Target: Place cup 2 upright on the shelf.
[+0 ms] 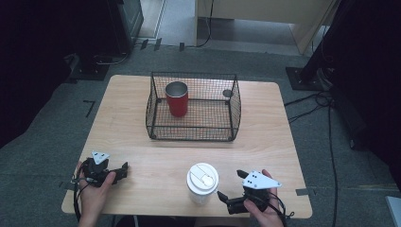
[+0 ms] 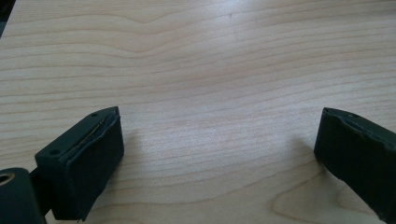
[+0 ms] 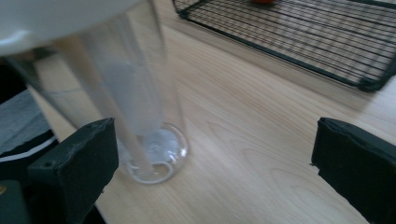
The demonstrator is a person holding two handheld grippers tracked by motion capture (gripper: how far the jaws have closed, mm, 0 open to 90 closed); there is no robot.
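Observation:
A clear plastic cup [image 1: 202, 182] with a white lid stands near the table's front edge. In the right gripper view the cup [image 3: 126, 93] rises just in front of the left jaw, with a pale straw inside. My right gripper [image 1: 231, 184] is open just right of the cup, with nothing between its jaws [image 3: 212, 140]. A red tumbler [image 1: 177, 98] stands upright in the left half of a black wire basket [image 1: 194, 128] at the table's middle back. My left gripper [image 1: 122, 171] rests at the front left, open over bare wood [image 2: 219, 135].
The light wooden table [image 1: 265, 123] sits on grey carpet. Cables [image 1: 312, 101] trail on the floor at the right by a black stand base [image 1: 302, 78]. Another stand base [image 1: 90, 71] is at the back left. The basket's near edge [image 3: 299, 32] lies beyond the cup.

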